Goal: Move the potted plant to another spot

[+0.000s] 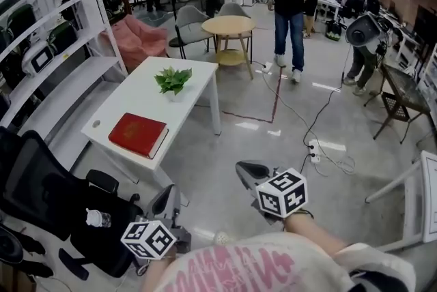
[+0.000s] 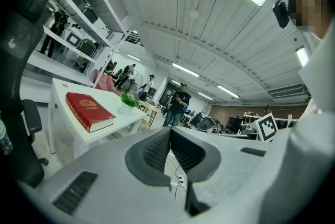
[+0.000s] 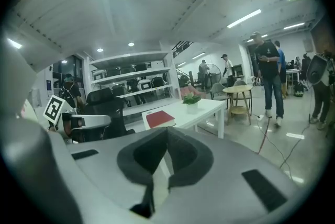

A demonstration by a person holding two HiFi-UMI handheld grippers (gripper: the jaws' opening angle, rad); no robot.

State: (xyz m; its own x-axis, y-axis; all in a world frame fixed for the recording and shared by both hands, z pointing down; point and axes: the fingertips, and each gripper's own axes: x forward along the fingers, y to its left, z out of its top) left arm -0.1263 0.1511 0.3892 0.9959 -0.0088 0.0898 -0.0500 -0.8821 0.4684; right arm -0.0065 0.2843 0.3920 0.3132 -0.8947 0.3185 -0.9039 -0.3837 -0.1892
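The potted plant [image 1: 172,81], small and green in a white pot, stands near the far end of a white table [image 1: 140,101]. It also shows in the left gripper view [image 2: 128,100] and in the right gripper view [image 3: 191,100]. A red book [image 1: 138,134] lies on the table's near end. Both grippers hang low over the floor, well short of the table. My left gripper [image 1: 166,200] has its jaws together with nothing between them [image 2: 170,130]. The right gripper [image 1: 251,172] is likewise shut and empty [image 3: 166,130].
A black office chair [image 1: 41,195] with a water bottle [image 1: 97,218] on its seat stands at my left. White shelving [image 1: 48,31] runs along the left wall. Beyond the table are a round wooden table [image 1: 229,28], grey chairs, a pink beanbag [image 1: 140,38] and several people. Cables [image 1: 321,147] cross the floor at right.
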